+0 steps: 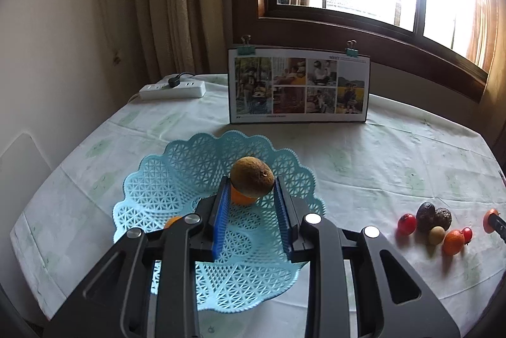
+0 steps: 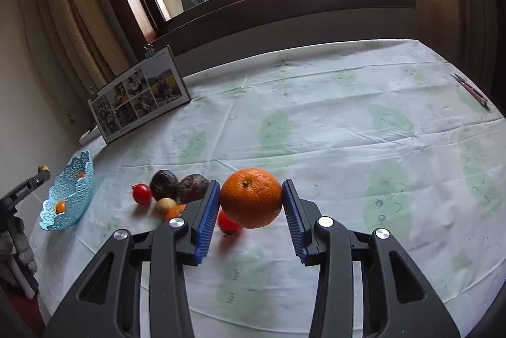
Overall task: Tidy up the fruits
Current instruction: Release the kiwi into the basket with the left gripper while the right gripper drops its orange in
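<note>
My left gripper point(image 1: 251, 183) is shut on a brown kiwi point(image 1: 252, 179) and holds it over the light blue lattice basket point(image 1: 164, 179). A small orange fruit point(image 1: 242, 198) lies in the basket just under the kiwi, and another point(image 1: 172, 221) peeks out beside my left finger. My right gripper point(image 2: 251, 190) is shut on a large orange point(image 2: 250, 197), with a pad on each side. Left of it on the cloth sit two dark avocados point(image 2: 178, 186), a red tomato point(image 2: 141, 193), a beige fruit point(image 2: 166, 205), a small orange fruit point(image 2: 176, 211) and another tomato point(image 2: 228, 223).
A clipped photo board point(image 1: 299, 86) stands at the back of the table, and a white power strip point(image 1: 172, 89) lies at the back left. Small scissors point(image 2: 471, 91) lie near the far right edge. The window and curtains are behind the table.
</note>
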The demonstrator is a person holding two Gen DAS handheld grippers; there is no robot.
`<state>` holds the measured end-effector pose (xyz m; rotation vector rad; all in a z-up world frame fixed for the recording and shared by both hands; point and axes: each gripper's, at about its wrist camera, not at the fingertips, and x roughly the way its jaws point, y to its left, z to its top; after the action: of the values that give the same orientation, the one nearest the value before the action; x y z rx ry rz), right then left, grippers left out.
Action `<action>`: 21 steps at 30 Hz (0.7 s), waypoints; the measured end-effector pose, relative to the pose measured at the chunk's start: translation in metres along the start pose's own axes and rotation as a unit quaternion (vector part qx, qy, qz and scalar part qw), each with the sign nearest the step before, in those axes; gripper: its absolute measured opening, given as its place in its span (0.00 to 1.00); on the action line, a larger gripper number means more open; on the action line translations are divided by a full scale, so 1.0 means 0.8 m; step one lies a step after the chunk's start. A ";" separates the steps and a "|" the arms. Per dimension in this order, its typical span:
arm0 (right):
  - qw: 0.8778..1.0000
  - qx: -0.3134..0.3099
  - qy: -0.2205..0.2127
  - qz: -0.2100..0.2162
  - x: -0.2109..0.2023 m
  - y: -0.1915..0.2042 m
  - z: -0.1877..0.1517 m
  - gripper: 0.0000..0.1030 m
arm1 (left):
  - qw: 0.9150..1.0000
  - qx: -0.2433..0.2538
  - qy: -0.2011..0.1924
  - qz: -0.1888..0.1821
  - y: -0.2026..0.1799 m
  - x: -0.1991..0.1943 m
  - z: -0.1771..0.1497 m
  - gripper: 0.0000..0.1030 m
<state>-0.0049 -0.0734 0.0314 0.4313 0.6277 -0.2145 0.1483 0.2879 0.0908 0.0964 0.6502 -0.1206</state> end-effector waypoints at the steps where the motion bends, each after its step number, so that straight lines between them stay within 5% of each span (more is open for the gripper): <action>1: 1.000 -0.005 0.001 0.003 0.000 0.008 0.000 0.40 | 1.000 -0.002 0.002 -0.001 0.004 0.001 -0.002 0.35; 2: 1.000 -0.011 0.002 0.007 0.000 0.017 0.000 0.40 | 1.000 -0.005 0.006 -0.003 0.008 0.003 -0.005 0.55; 4: 1.000 -0.024 0.004 0.014 0.000 0.034 -0.001 0.40 | 1.000 -0.017 0.004 -0.005 0.016 0.004 -0.008 0.76; 21: 0.980 -0.146 0.028 0.132 0.026 0.236 -0.003 0.40 | 0.991 -0.078 -0.063 0.084 0.098 -0.040 -0.036 0.92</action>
<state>0.0710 0.0945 0.0784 0.2344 0.6377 0.1429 0.1167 0.3718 0.0913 -0.0078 0.5214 0.0856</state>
